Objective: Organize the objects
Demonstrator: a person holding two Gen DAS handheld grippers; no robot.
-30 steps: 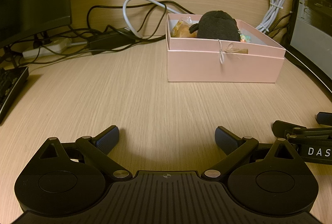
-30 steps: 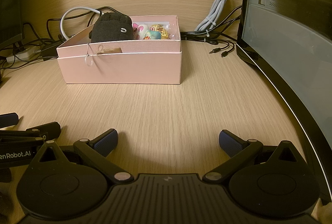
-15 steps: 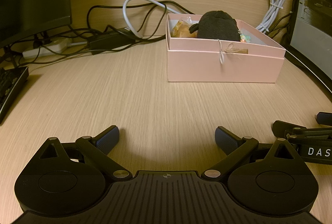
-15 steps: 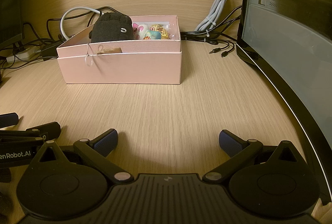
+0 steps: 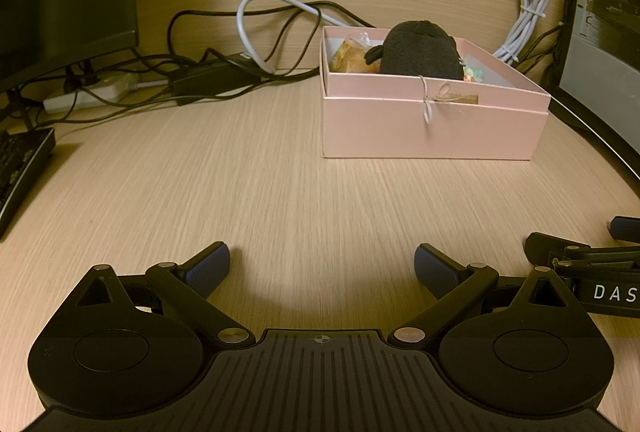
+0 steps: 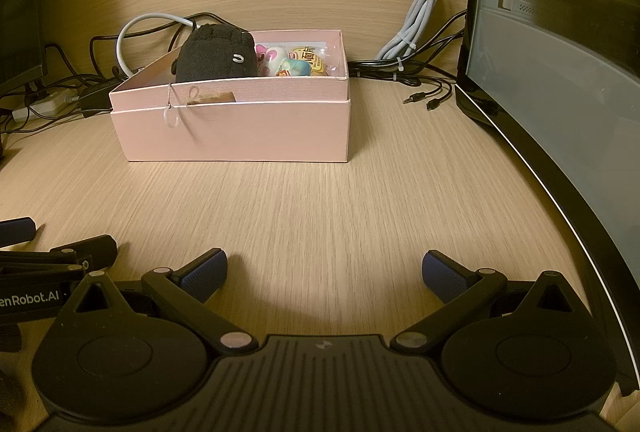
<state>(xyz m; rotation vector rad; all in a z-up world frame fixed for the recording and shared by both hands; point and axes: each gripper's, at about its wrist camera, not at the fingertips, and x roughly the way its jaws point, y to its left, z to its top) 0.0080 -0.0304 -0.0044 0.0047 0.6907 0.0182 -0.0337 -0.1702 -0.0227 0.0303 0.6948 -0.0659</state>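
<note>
While nothing is being held, the left gripper (image 5: pixel 322 264) is sitting with jaws wide apart near the wooden desk's (image 5: pixel 280 192) front edge. Toward the back edge, the pink cardboard box (image 6: pixel 236 128) is holding a fuzzy black plush toy (image 6: pixel 216 52) and small colourful toys (image 6: pixel 288 62). The right gripper (image 6: pixel 324 270) is gaping too. A string tag (image 6: pixel 208 98) hanging over the box's front wall could snag on a finger.

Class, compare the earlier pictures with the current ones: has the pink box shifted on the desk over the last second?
No. The pink box keeps its place against the bundled grey cable behind it; the left wrist view agrees.
</note>
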